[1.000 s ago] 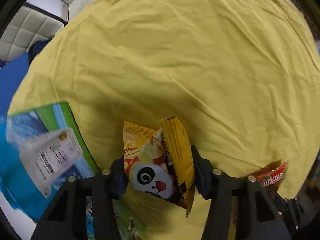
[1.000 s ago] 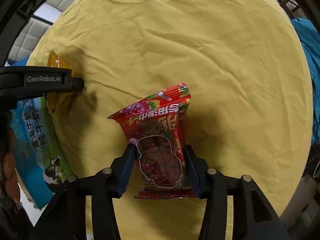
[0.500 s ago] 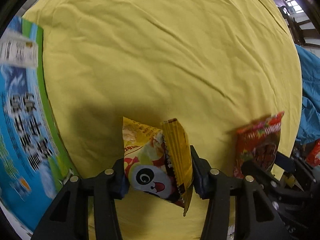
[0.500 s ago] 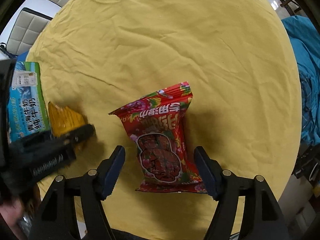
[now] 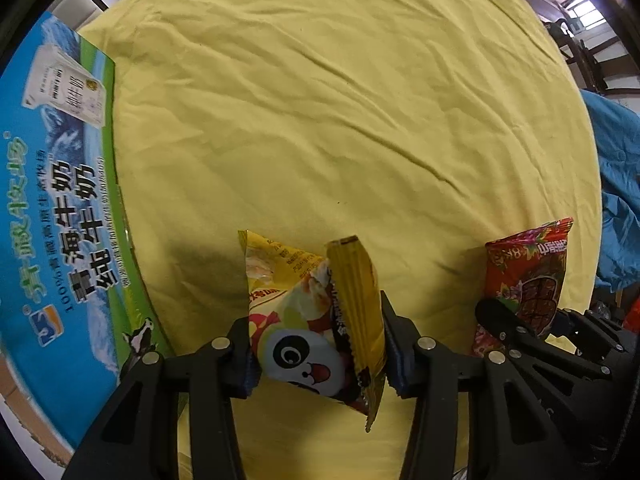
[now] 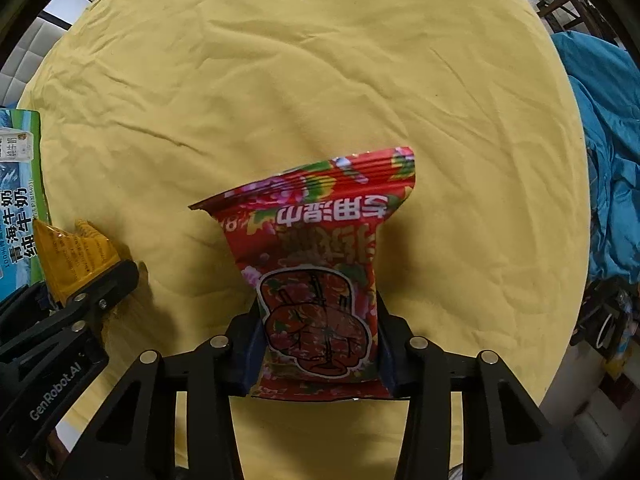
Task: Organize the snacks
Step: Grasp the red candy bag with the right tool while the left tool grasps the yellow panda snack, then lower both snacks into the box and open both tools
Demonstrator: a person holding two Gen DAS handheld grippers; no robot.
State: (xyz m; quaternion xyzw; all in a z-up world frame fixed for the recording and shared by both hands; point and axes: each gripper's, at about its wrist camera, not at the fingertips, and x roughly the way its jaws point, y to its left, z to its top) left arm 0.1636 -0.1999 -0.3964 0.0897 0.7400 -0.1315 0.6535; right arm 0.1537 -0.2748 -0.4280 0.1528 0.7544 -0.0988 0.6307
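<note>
- Left claw pinches yellow panda-print snack packet, lower centre.
- Right claw, jaws just closing, squeezes red crinkled foil snack packet over yellow-clothed counter.
- Step: carrying; next you likely need both set near blue-green milk carton box, left edge.

Both grippers point steeply down. The left gripper is clamped on a yellow panda snack packet. Just beside it, the right gripper has just been closing, and its pads now press a red snack packet.
</note>
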